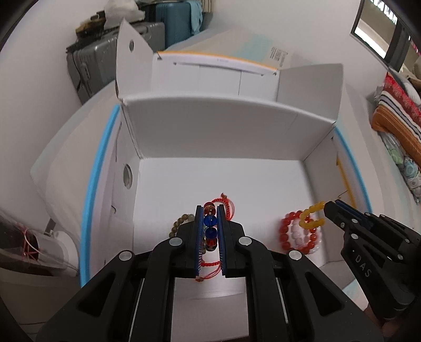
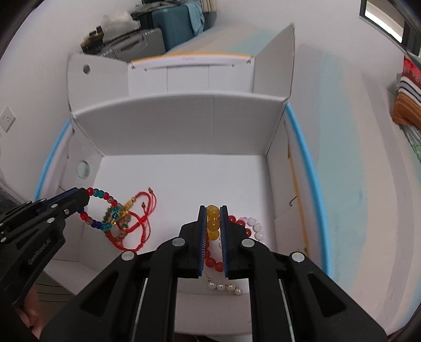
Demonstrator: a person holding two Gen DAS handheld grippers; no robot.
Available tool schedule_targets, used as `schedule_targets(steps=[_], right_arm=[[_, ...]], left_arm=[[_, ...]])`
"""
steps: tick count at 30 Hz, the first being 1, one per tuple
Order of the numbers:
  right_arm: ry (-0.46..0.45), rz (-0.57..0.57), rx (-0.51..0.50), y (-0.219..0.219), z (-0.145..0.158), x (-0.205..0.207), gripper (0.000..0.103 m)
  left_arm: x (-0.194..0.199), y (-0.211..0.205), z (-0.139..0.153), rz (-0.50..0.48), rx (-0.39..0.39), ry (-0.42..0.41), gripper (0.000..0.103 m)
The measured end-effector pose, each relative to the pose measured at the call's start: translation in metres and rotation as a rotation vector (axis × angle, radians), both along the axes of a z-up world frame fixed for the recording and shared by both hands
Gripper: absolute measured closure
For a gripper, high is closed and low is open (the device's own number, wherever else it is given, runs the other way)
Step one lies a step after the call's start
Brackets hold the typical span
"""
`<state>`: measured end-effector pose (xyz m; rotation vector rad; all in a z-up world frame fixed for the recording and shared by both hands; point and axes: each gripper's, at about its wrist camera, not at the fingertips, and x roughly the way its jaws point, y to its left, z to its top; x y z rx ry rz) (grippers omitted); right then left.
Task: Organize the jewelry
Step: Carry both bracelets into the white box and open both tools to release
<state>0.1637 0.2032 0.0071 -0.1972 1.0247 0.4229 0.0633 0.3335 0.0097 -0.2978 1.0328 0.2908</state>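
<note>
Blue-and-red bead bracelet (image 2: 101, 210): clamped between the fingers of the left gripper (image 1: 210, 226), hanging as a loop over the left part of the white box floor. In the left wrist view, blue and red beads sit stacked in the narrow gap between the blue pads (image 1: 200, 236). From the right wrist view the loop reads red, teal, blue and clear beads.

Yellow bead bracelet (image 2: 213, 223): clamped in the right gripper (image 2: 213, 218), jaws closed down on the beads. Left wrist view shows it as a yellow arc (image 1: 311, 218) projecting from that gripper's tip, above the red-and-white pile.

Under and beside the left gripper's load: red cord bracelet (image 2: 136, 223) with gold fitting, lying on the box floor; a brownish bead bracelet (image 1: 180, 222) partly hidden behind the left finger.

Under the right gripper: red bead bracelet (image 1: 286, 231) and white/pink bead bracelet (image 2: 254, 225), touching each other on the floor at the right side. A short pearl strand (image 2: 226, 286) lies near the front wall.

Container: open white cardboard box (image 1: 210, 126), flaps up, round hole in left wall. It rests on a white surface with a blue edge strip (image 1: 96, 179).

Background: suitcases (image 1: 168, 23) at rear, striped cushion (image 1: 397, 110) at right.
</note>
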Motion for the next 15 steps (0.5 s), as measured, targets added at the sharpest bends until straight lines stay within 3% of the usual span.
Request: schedule_targets(steps=[9,11,13,15], right_arm=[[0.028,0.001,-0.027,0.009,-0.018,0.002,0.092],[0.030,0.001,-0.025,0.009,-0.016,0.002,0.087],[0.015,-0.003,-0.015,0.006,-0.010,-0.001,0.070],[-0.003,-0.016,0.009,0.000,-0.003,-0.004,0.057]], left_arm=[[0.004,0.007,-0.015,0.020,0.002,0.021,0.091],[0.001,0.008,-0.011,0.031,0.011,0.011,0.091],[-0.003,0.008,-0.005,0.037,0.021,-0.003,0.090],[-0.008,0.007,0.003,0.045,0.034,-0.022,0.075]])
